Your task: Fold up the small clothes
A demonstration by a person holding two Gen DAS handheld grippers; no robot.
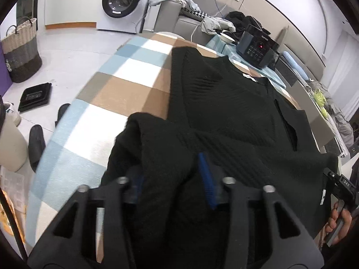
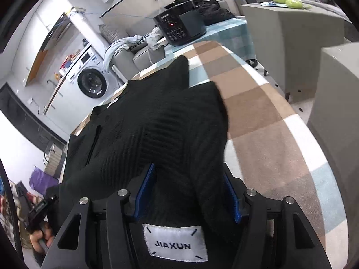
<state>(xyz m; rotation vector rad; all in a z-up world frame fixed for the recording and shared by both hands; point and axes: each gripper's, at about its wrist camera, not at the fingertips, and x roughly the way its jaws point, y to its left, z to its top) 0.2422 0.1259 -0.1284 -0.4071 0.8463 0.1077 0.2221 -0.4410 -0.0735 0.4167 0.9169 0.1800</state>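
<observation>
**Black knit on the worktop, both hand-held grippers at its near edge**

Black ribbed knit garment (image 1: 224,103) lies spread on the checked blue/tan/white cloth of the worktop (image 1: 125,89). Long axis runs away from both cameras, toward the far end w/ the neck opening. A white "JIAXUN" label (image 2: 175,243) sits at the near hem, right under the right wrist cam.

Left hand-held gripper (image 1: 172,179): jaws partway apart, a bunched fold of the knit between the blue pads; can't tell whether the pads actually press on it. Right hand-held gripper (image 2: 188,192): jaws set wider, fabric mounded between the blue pads, which look to stand off it at the sides, so prob. loose, not clamped.

Key relation: garment extends straight ahead of both grippers, each at a near corner, left & right about equally close. Any fold would, I judge, go forward along that long axis, near hem toward the neck.

Containers: woven basket (image 1: 21,49) on the floor at left, contents not visible. Washing machine (image 1: 125,2) behind, door closed. Black appliance w/ a red light (image 1: 258,47) at the far end of the worktop.
</observation>
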